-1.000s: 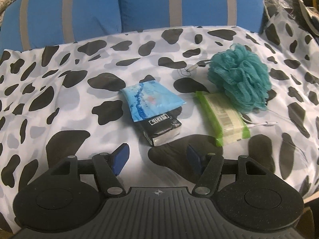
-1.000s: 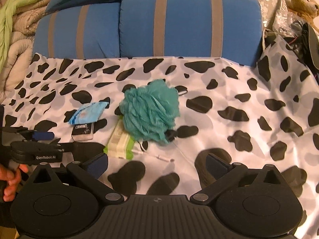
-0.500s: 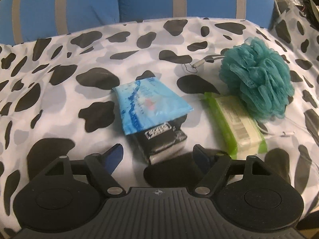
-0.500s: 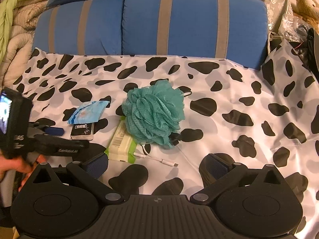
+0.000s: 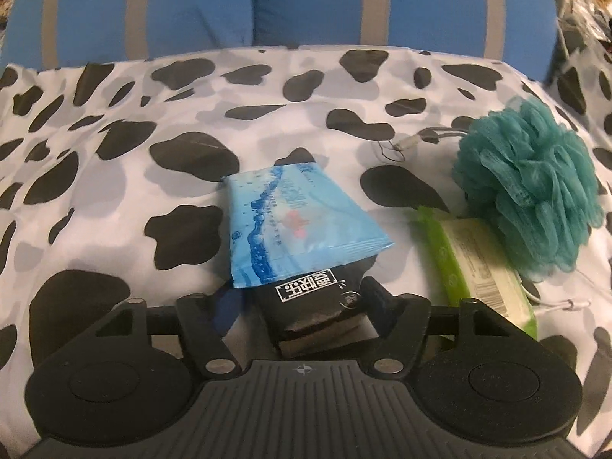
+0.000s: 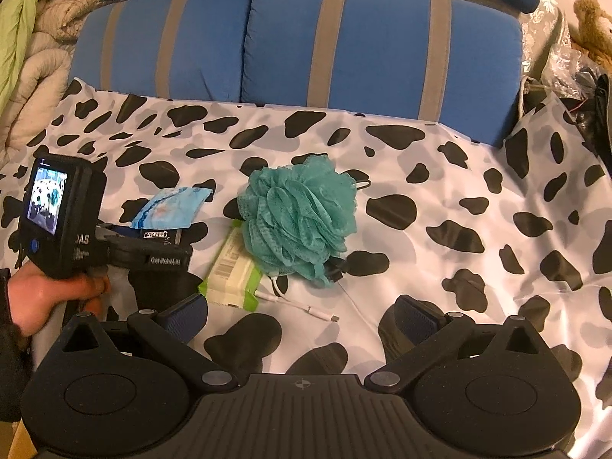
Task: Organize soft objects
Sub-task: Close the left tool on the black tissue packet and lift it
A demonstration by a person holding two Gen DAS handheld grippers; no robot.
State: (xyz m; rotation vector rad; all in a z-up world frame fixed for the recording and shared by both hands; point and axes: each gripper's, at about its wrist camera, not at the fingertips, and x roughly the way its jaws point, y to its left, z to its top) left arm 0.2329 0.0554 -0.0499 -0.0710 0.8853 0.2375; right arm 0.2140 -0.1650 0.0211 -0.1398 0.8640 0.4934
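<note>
While the left gripper [image 5: 302,308] has just been closing around the black tissue pack [image 5: 317,311] – under the blue wipes packet [image 5: 294,225] on the spotted sheet [image 5: 114,176] – contact cannot be confirmed. Squeezing should be gentle. The right gripper [image 6: 302,315] is held wide, empty.

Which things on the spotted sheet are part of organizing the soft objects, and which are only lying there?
Part of the job:
- black tissue pack, between the left gripper fingers
- blue wipes pack, lying on top of it
- green wipes pack
- teal bath pouf

Only lying about:
- white cable
- blue striped cushions
- plush toy
</note>
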